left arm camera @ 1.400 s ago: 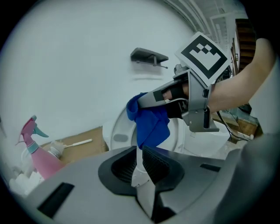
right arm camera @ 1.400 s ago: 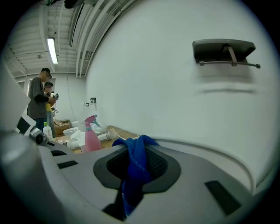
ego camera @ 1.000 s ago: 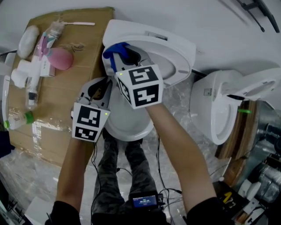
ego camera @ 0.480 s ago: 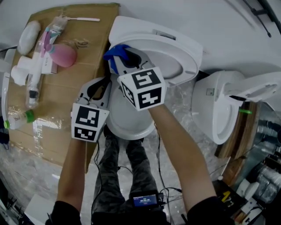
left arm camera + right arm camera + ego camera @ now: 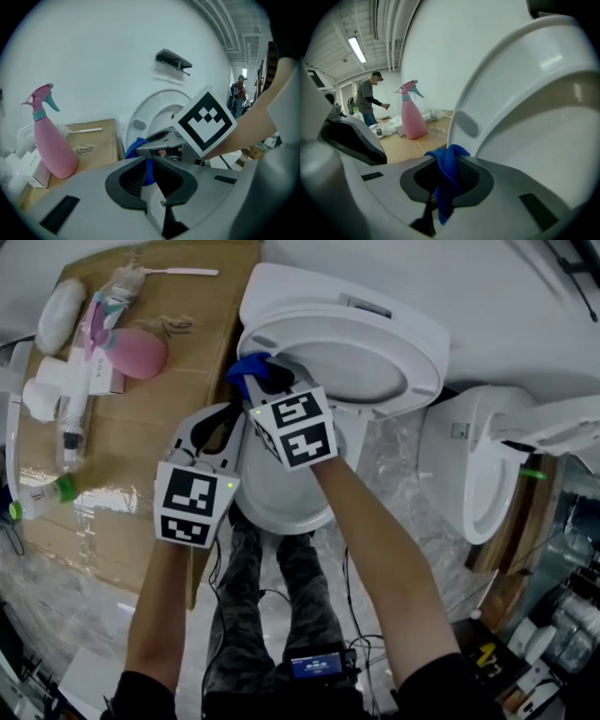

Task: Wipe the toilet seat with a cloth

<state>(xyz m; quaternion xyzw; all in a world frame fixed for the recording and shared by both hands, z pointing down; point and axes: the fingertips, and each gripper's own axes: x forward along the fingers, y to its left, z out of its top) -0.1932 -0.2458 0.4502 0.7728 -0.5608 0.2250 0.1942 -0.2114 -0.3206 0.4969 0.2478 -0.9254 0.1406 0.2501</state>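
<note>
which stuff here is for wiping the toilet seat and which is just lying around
For the job:
blue cloth
right gripper, clamped on the cloth
toilet

Lying about:
pink spray bottle
green-capped bottle
thin white stick
second toilet

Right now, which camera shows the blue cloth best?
The right gripper view: the blue cloth hangs centre frame, pinched in the right gripper's jaws. The head view shows only a small bunch of it beyond that gripper. The left gripper view shows a sliver behind its own jaws.
</note>
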